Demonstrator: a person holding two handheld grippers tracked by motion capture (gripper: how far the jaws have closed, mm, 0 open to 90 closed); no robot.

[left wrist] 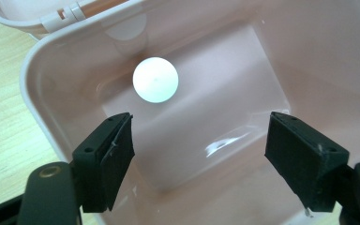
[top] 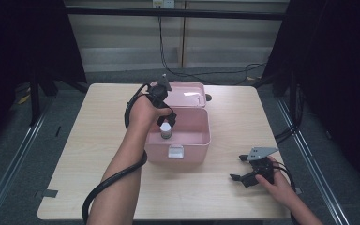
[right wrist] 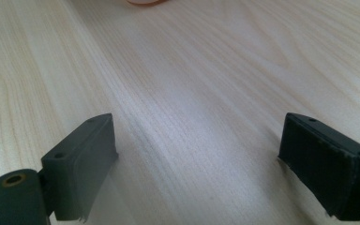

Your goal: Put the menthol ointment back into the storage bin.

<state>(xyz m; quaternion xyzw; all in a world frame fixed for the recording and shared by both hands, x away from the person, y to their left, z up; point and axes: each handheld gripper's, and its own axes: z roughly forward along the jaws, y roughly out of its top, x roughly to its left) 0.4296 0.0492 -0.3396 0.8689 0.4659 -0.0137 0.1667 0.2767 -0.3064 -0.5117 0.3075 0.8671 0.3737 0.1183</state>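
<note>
Bottle point(top: 166, 130) stands upright inside pink box point(top: 187, 140); left gripper point(top: 165, 123) hovers above, jaws apart and empty, apparently after release; right gripper point(top: 243, 168) rests wide open on table point(top: 89, 140).

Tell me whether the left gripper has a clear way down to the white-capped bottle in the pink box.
Probably yes. The left gripper hangs open over the pink box, whose lid is swung back. The white-capped bottle stands upright inside with nothing over it, though it sits off to one side of the jaws.
</note>
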